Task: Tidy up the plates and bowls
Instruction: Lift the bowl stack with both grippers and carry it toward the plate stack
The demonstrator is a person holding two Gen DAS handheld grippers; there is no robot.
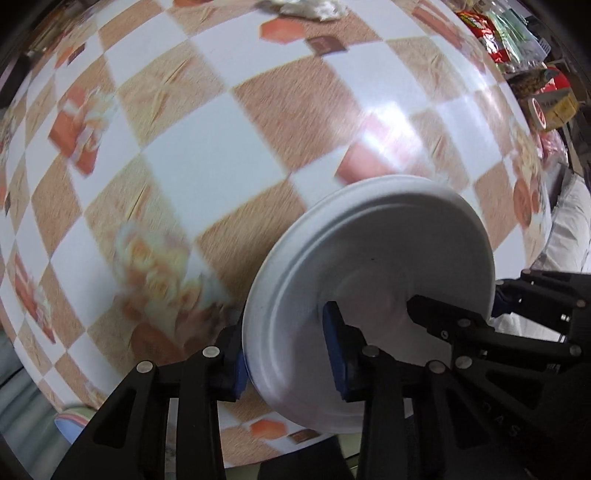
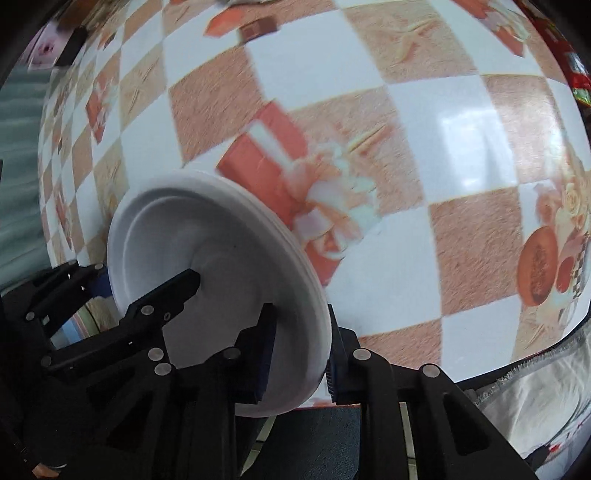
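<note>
A white plate (image 1: 373,266) is held on edge above the checkered table. My left gripper (image 1: 288,354) is shut on its near rim, one blue pad on each face. My right gripper (image 2: 301,354) is shut on the opposite rim of the same white plate (image 2: 207,236). Each gripper shows in the other's view: the right gripper (image 1: 461,321) reaches in from the right, and the left gripper (image 2: 147,306) from the left. The plate is tilted almost upright and is off the table.
The table (image 1: 258,110) has an orange and white checkered cloth with printed pictures. Snack bags and boxes (image 1: 517,48) crowd the far right edge. A crumpled white cloth (image 1: 306,9) lies at the far side. A striped bowl rim (image 1: 70,421) shows at the lower left.
</note>
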